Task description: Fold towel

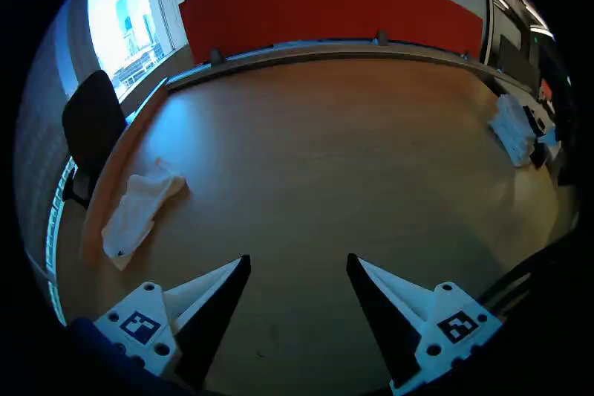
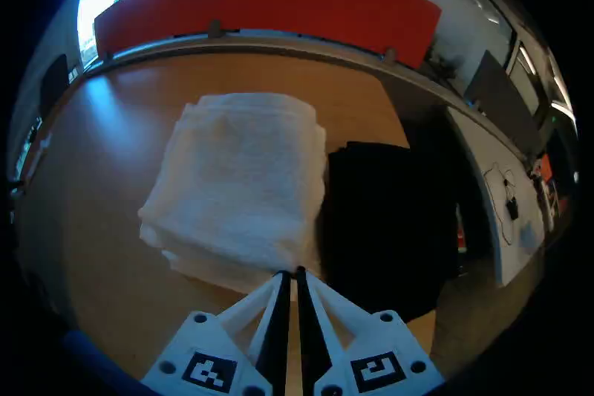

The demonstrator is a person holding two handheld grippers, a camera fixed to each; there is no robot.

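At the bottom of the left gripper view, the left hand-held gripper hangs over the wooden bench with its two fingers spread wide apart and nothing between them. A little further, at the left edge of the bench, a loose white towel lies crumpled. Far to the right a pile of folded white cloth sits near the bench edge. Behind the bench stand a black chair, a red partition and a bright window.

In the right gripper view, the right hand-held gripper has its fingers pressed almost together, the tips at the near edge of a folded towel. If cloth is caught between them, I cannot tell. Just beside this towel, on its right, is a black object.
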